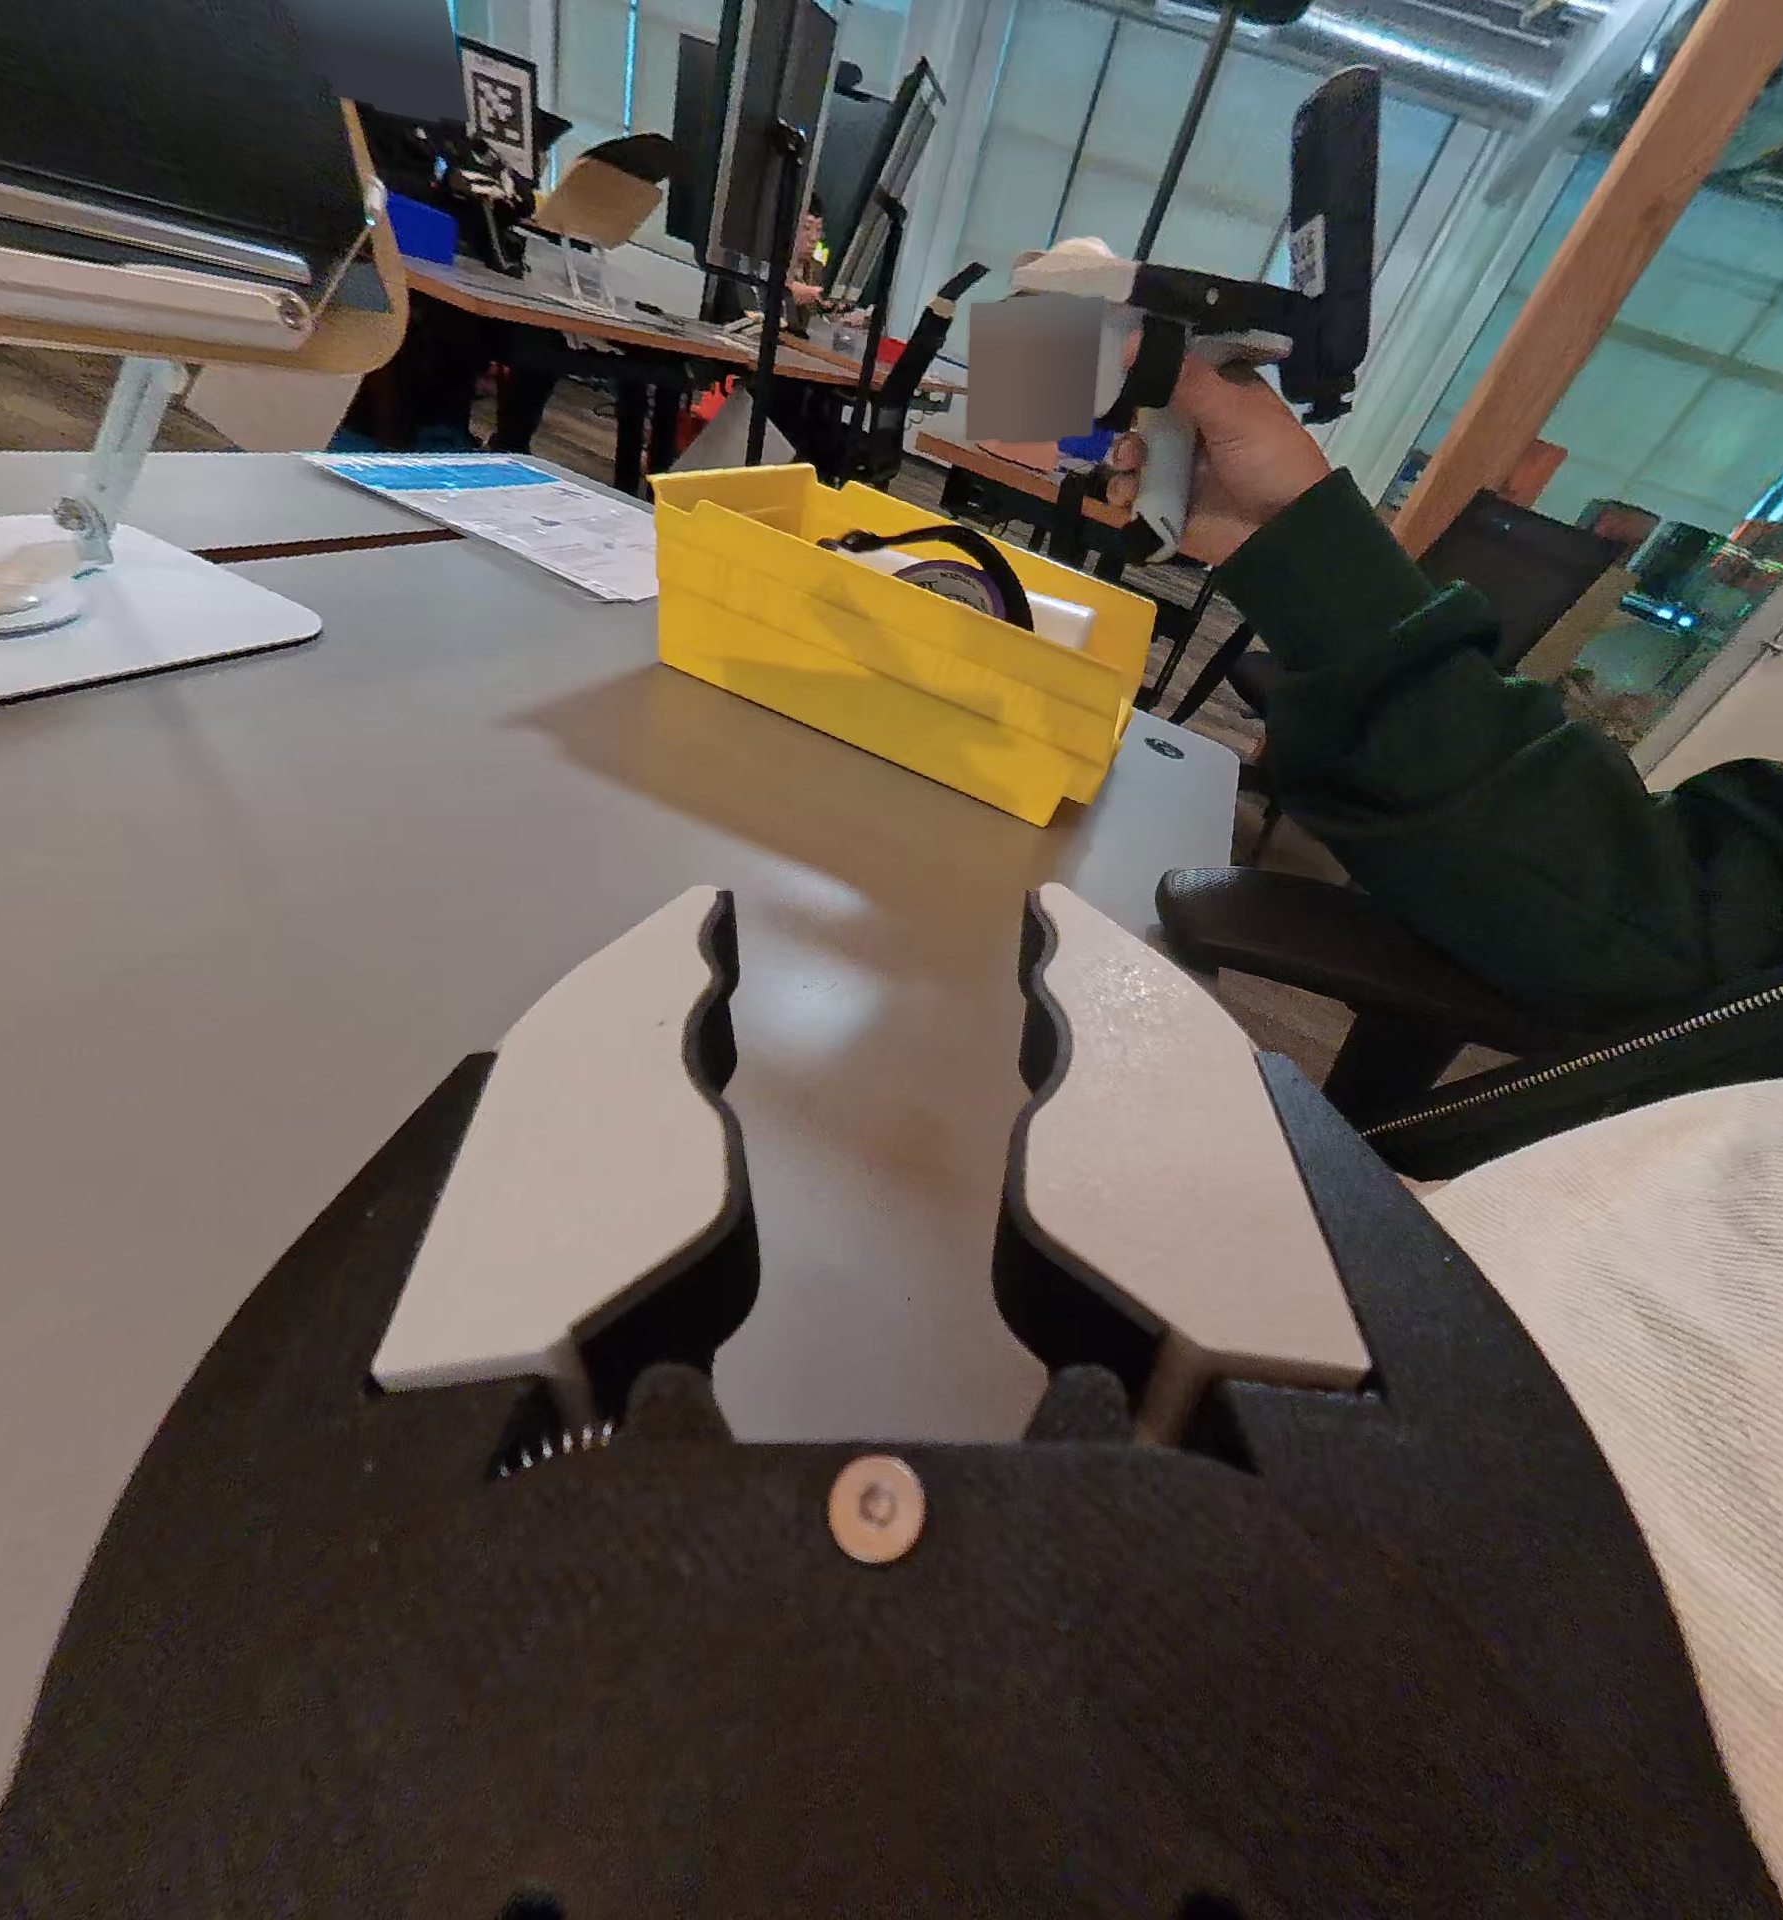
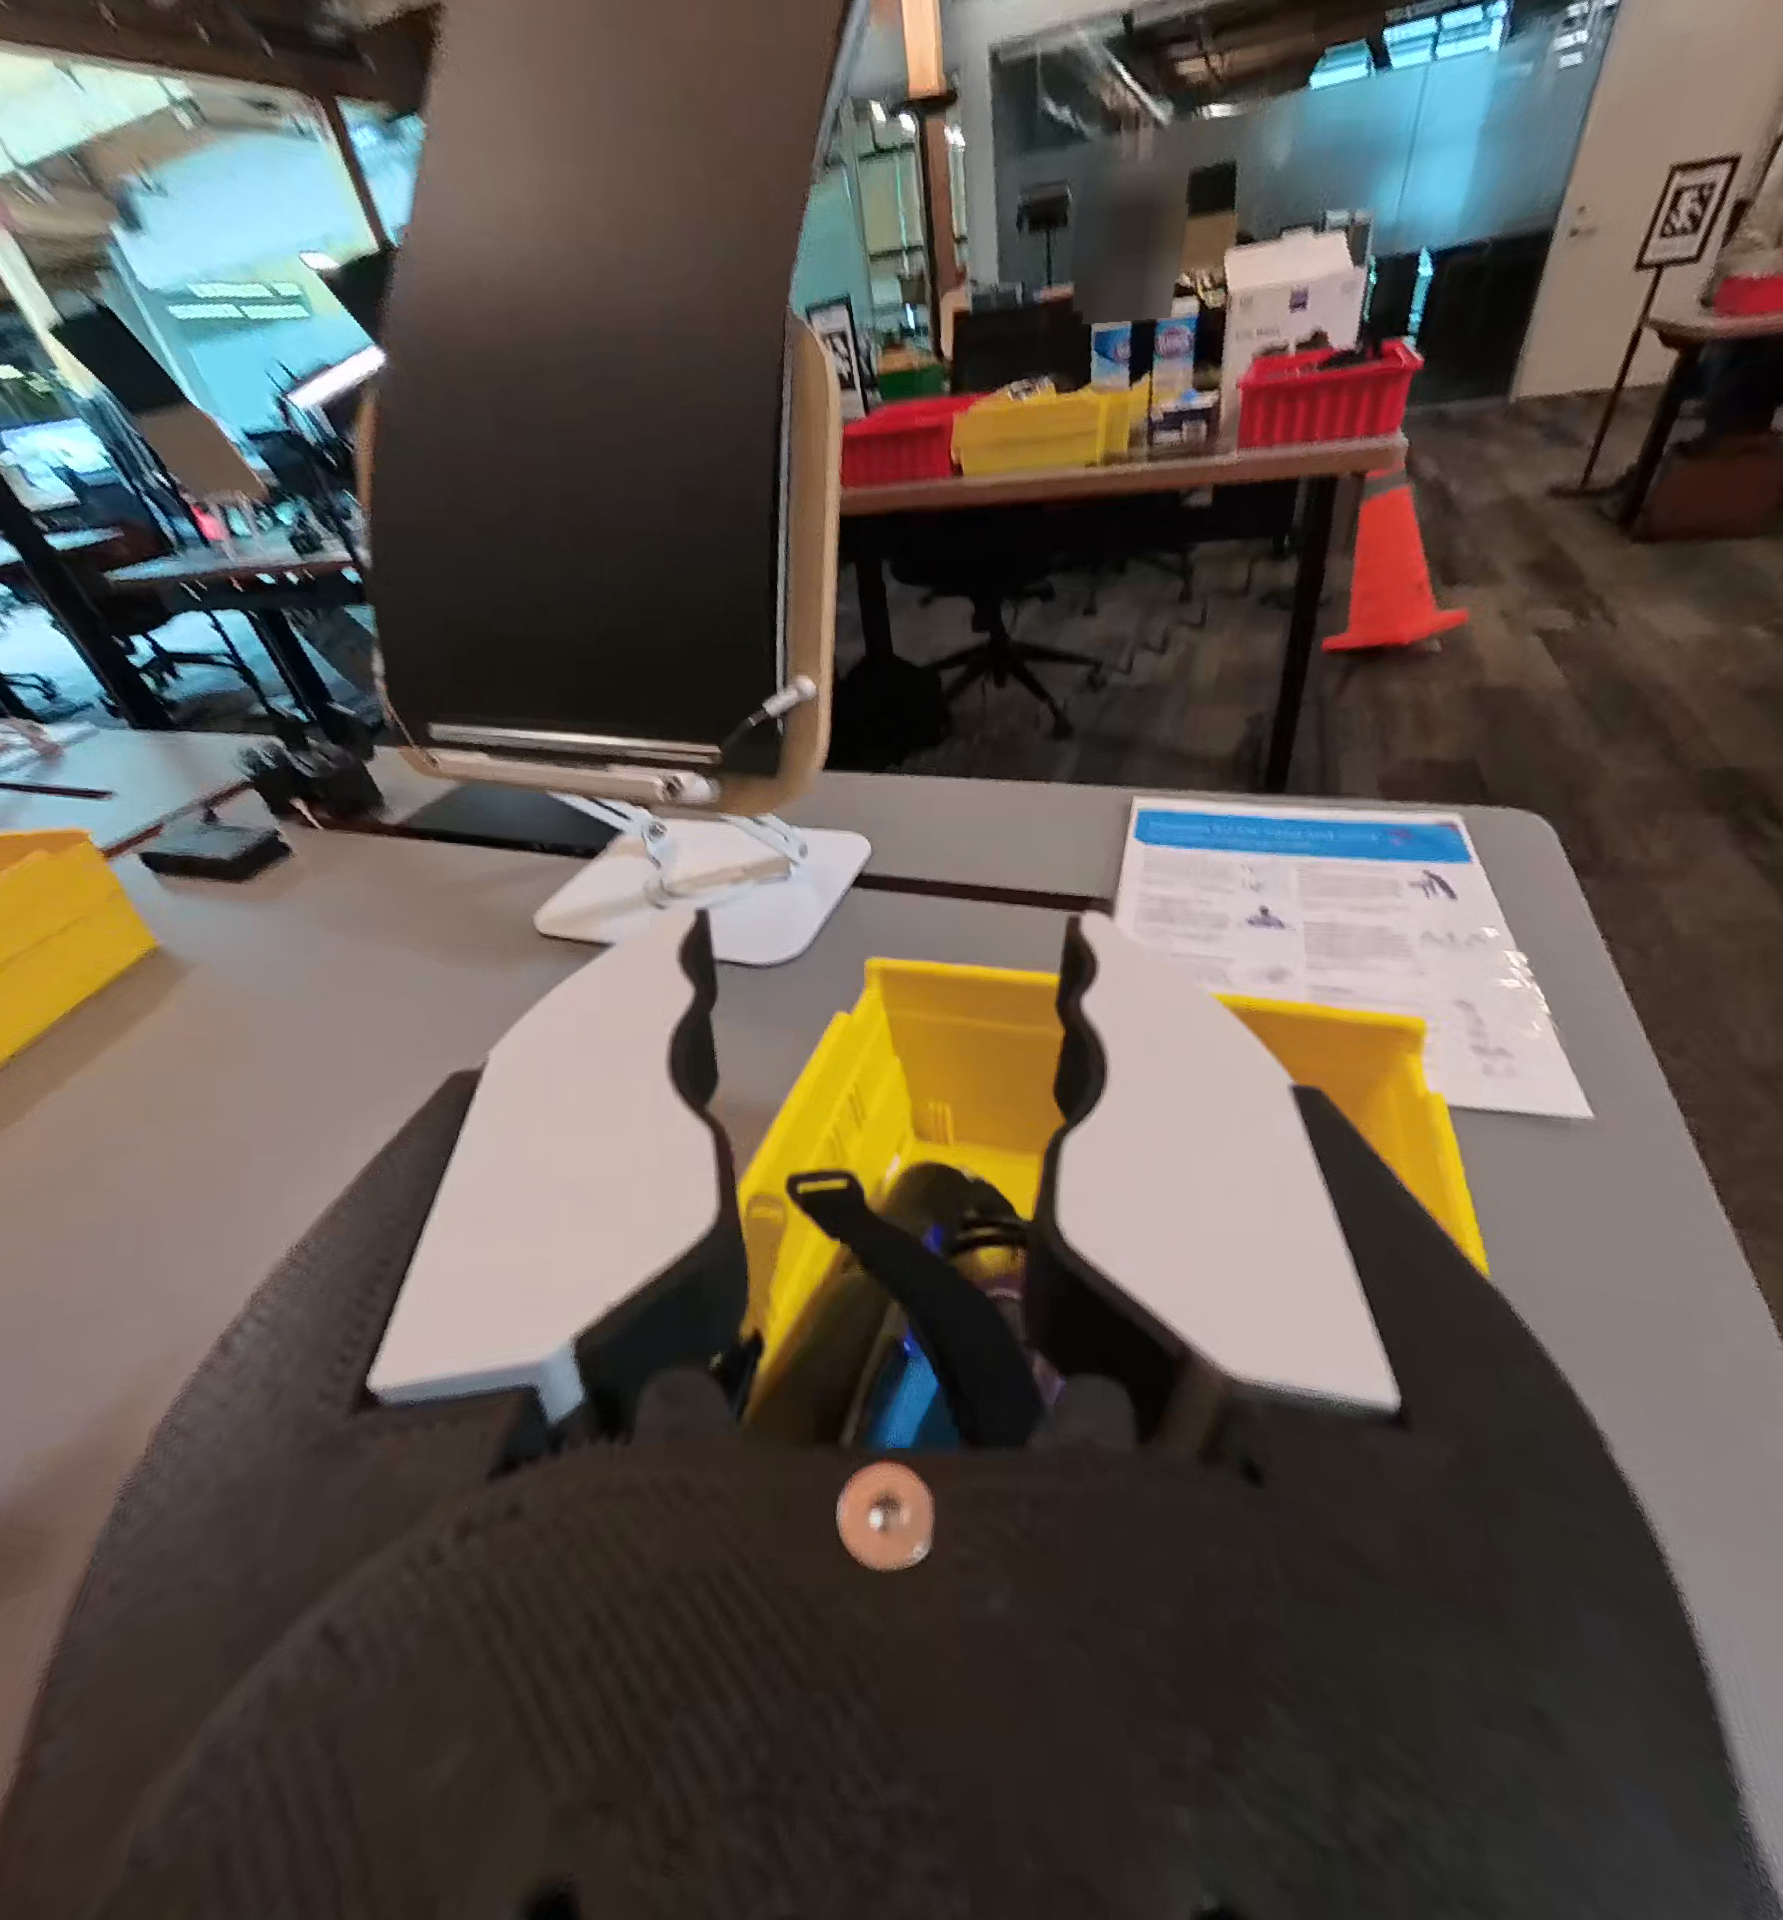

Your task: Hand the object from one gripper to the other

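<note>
A yellow bin (image 1: 897, 675) stands on the grey table (image 1: 243, 935) and holds a purple-and-black object with a black strap (image 1: 954, 569) and a white block. My left gripper (image 1: 876, 909) is open and empty, low over the table, short of the bin. My right gripper (image 2: 882, 935) is open and empty, held above the same bin (image 2: 980, 1049), with the strapped object (image 2: 928, 1268) showing between its fingers. In the left wrist view a hand in a dark green sleeve holds the right gripper (image 1: 1063, 275) up beyond the bin.
A tablet on a white stand (image 2: 596, 416) stands at the back of the table, with a laminated sheet (image 2: 1323, 935) to its right. A second yellow bin (image 2: 14, 945) sits at the left edge. A chair armrest (image 1: 1282, 925) is beside the table's right edge. About 40 cm separates my left fingertips from my right.
</note>
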### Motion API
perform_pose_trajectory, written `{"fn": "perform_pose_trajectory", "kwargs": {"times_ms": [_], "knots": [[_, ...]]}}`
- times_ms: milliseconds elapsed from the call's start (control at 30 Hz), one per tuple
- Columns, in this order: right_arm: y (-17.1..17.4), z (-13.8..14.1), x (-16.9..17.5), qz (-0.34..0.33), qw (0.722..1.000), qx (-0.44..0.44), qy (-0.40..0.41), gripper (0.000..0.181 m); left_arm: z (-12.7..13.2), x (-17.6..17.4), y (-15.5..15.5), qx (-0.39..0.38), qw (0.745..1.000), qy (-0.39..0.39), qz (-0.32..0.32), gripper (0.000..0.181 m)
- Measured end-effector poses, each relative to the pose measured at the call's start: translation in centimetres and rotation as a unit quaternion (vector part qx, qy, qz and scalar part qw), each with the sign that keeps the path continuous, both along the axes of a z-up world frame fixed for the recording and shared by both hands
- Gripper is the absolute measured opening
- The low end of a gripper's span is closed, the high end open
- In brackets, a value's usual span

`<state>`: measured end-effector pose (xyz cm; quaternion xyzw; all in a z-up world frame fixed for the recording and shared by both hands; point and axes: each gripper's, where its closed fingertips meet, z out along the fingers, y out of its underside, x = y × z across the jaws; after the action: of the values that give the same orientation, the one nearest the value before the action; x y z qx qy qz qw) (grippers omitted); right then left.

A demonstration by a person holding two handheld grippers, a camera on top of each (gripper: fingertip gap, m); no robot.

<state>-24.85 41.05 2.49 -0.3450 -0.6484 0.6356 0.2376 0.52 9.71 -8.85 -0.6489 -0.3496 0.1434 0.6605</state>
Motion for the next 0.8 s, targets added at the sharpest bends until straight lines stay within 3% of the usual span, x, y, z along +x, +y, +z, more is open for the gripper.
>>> {"fn": "perform_pose_trajectory", "kwargs": {"times_ms": [267, 533, 600, 700, 800], "knots": [[-2.3, 5.4, 4.2, 0.073, 0.993, -0.068, 0.061, 0.056, 0.7, -0.4, -2.5, -0.011, 0.999, 0.006, 0.042, 0.051], [-7.4, 6.1, 9.8, 0.155, 0.983, -0.060, 0.074, 0.053, 2.7, -2.0, -7.6, -0.030, 0.994, -0.005, 0.100, 0.048], [-9.2, 6.4, 12.0, 0.190, 0.976, -0.079, 0.075, 0.050, 3.5, -2.3, -10.2, -0.063, 0.990, -0.012, 0.124, 0.044], [-12.5, 6.1, 15.8, 0.259, 0.957, -0.115, 0.067, 0.048, 4.6, -2.0, -16.9, -0.124, 0.972, -0.054, 0.193, 0.042], [-15.3, 4.0, 18.2, 0.297, 0.943, -0.145, 0.045, 0.042, 4.9, 0.1, -26.4, -0.231, 0.914, -0.087, 0.321, 0.039]]}}
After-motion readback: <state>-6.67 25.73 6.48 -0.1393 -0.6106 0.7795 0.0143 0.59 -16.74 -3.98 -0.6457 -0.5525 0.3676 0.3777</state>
